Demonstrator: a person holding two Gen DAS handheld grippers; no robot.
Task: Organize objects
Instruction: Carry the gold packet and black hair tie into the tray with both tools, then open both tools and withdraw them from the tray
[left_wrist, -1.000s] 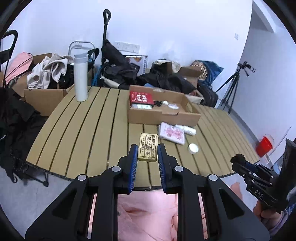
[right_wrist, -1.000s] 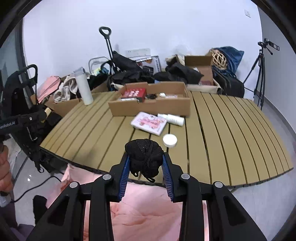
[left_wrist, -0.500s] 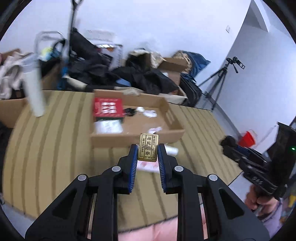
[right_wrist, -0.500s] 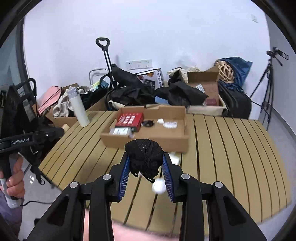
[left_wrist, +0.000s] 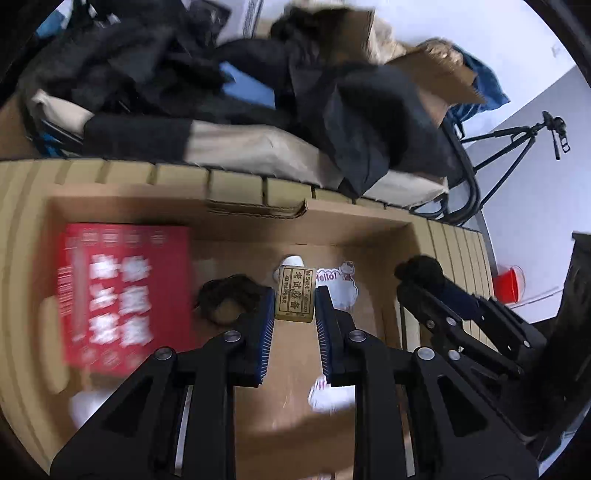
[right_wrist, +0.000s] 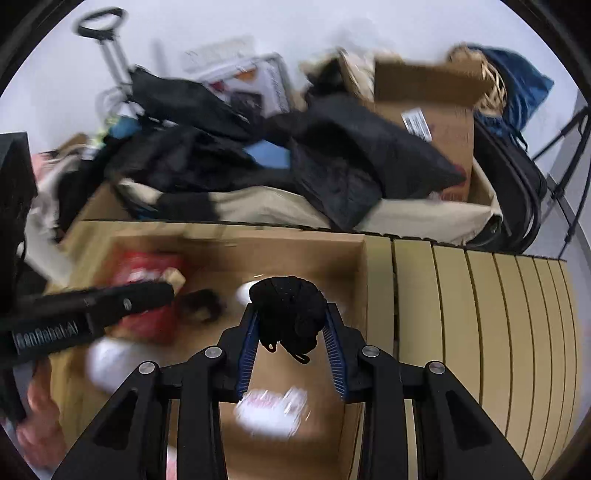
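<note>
The left gripper (left_wrist: 294, 308) clamps a small flat gold tin with printed characters (left_wrist: 295, 297) between its blue pads, poised over the open brown cardboard box (left_wrist: 229, 216). The right gripper (right_wrist: 291, 325) squeezes a black knitted bundle (right_wrist: 287, 312) over the same box. Only the left view shows a white cartoon-cat sticker (left_wrist: 341, 286) on the box floor; only the right view shows the bare slatted wooden table (right_wrist: 480, 314) beside it. Each view shows one red box (left_wrist: 122, 291) and one black hair tie (left_wrist: 227, 295).
</note>
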